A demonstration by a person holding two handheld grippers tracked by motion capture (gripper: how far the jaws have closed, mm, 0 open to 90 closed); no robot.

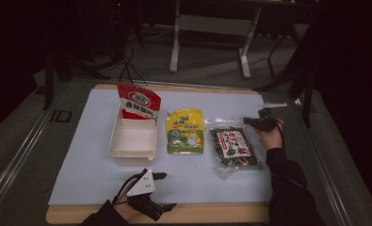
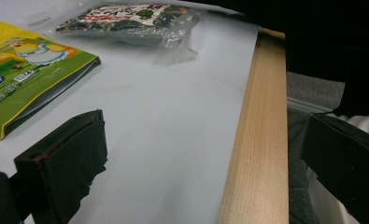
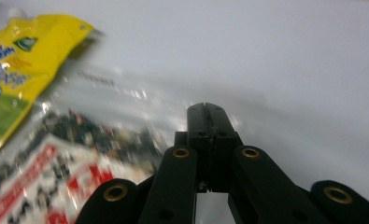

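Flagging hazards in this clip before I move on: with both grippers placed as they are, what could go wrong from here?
1. The red pouch stands tilted against the far end of the white box; a nudge to the box could topple it.
2. The right gripper, jaws closed, sits at the far corner of the clear seaweed bag; its slick film may slip or drag toward the yellow pouch.
3. The left gripper, jaws wide, hovers at the table's wooden edge and may catch it.

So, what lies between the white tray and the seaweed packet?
In the high view, a yellow-green spouted pouch lies flat between the white tray and the seaweed packet.
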